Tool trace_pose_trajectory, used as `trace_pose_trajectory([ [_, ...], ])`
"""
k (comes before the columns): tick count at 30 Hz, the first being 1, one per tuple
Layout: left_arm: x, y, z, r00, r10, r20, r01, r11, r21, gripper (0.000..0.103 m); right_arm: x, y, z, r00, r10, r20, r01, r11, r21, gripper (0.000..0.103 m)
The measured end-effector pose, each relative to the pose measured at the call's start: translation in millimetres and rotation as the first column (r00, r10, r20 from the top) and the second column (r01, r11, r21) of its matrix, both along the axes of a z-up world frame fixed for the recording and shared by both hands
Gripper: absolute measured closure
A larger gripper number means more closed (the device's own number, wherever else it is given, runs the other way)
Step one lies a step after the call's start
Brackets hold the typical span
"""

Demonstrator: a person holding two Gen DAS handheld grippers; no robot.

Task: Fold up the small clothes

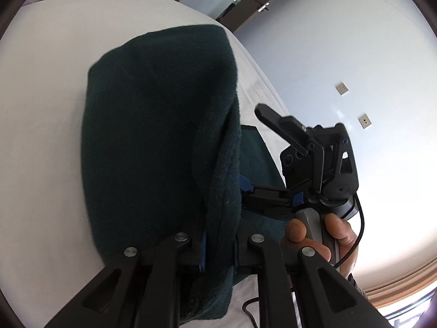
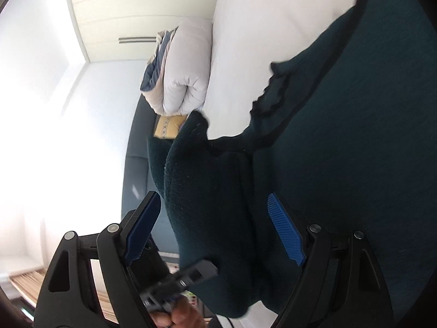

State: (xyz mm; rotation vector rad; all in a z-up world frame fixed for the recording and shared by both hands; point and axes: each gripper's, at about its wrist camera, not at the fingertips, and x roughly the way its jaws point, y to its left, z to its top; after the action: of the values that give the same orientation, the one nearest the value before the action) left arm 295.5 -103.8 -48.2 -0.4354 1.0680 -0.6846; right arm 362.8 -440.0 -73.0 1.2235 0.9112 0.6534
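A dark green knit garment (image 1: pixel 153 125) hangs over the white bed (image 1: pixel 49 114). My left gripper (image 1: pixel 218 246) is shut on a bunched fold of it, which runs down between the blue pads. To the right, a hand (image 1: pixel 314 235) holds my right gripper (image 1: pixel 252 147), whose fingers are spread wide beside the garment's edge. In the right wrist view the right gripper (image 2: pixel 213 196) stands open; a thick fold of the garment (image 2: pixel 213 191) lies between the blue pads (image 2: pixel 286 229) without being pressed. The left gripper (image 2: pixel 202 269) shows blurred at the bottom, clamped on the same fold.
The bed (image 2: pixel 245 41) runs on past the garment. A folded white duvet (image 2: pixel 185 68) and a yellow cushion (image 2: pixel 169 127) lie at its end, by a dark padded seat (image 2: pixel 136 169). A wardrobe (image 2: pixel 136 13) stands behind. A black cable (image 1: pixel 360 224) trails from the right gripper.
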Motion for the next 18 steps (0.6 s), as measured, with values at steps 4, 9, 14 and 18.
trace_pose_trajectory([
  [4,-3,-14,-22,0.999,-0.001,-0.034,0.001,1.000,-0.025,0.059,-5,-31,-7,1.000,-0.018,-0.023,0.019,0.999,0.050,0.022],
  [9,-20,6,-1,0.997,0.001,0.075,0.000,1.000,-0.012,0.041,-6,-42,-2,1.000,-0.010,-0.024,0.010,1.000,0.009,0.022],
  [14,-26,41,-1,0.994,0.063,0.093,-0.063,0.998,-0.007,0.041,-6,-15,6,0.997,0.044,-0.061,-0.054,0.981,-0.184,0.022],
  [18,-28,52,-16,0.995,0.074,0.067,-0.073,0.997,-0.021,0.041,-3,8,14,0.989,0.099,-0.107,-0.130,0.927,-0.351,0.024],
])
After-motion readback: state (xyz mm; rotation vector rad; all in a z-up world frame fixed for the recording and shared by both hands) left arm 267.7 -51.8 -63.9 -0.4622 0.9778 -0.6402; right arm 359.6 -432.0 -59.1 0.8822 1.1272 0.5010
